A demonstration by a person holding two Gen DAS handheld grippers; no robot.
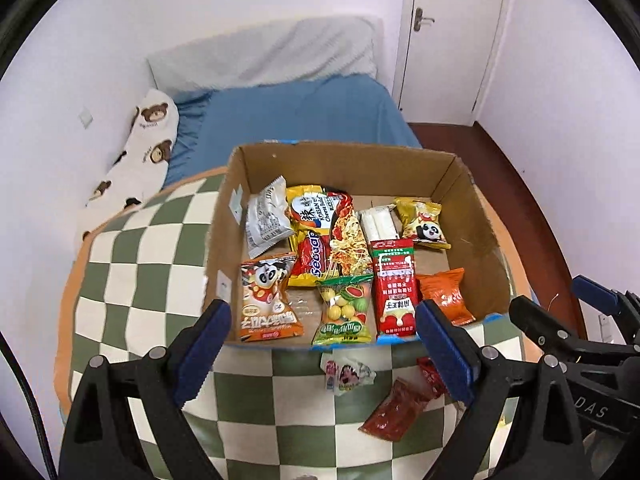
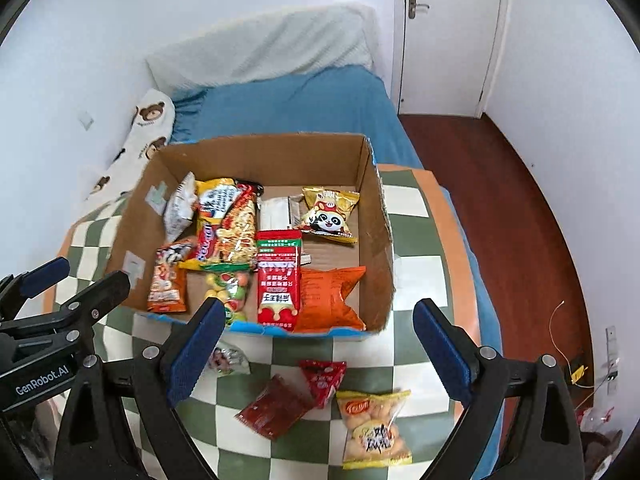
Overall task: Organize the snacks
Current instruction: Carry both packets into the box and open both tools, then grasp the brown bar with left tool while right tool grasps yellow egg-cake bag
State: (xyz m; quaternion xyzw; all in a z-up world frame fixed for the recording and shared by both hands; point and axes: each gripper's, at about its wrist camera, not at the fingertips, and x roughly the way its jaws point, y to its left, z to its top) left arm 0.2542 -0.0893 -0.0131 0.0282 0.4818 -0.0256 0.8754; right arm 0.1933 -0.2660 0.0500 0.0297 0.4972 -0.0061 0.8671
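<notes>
grippers: left gripper (image 1: 322, 354) and right gripper (image 2: 318, 350) both spread wide, holding nothing

snacks: most already in the box (image 2: 372, 216) mid-frame; four loose on the checked cloth (image 2: 408, 364) below it: yellow bag (image 2: 374, 428), two red sachets (image 2: 276, 406), small wrapper (image 1: 348, 372)

risk: guessing flat sachets could slip out of a pinch, and the puffy bag might crush

textures: crinkly glossy film, soft cloth, rough cardboard

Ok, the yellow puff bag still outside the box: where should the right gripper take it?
Grip the yellow puff bag across its flat top seal, the end nearest the cardboard box, coming straight down. It lies flat and puffy in the middle; the open right gripper is just above.
</notes>
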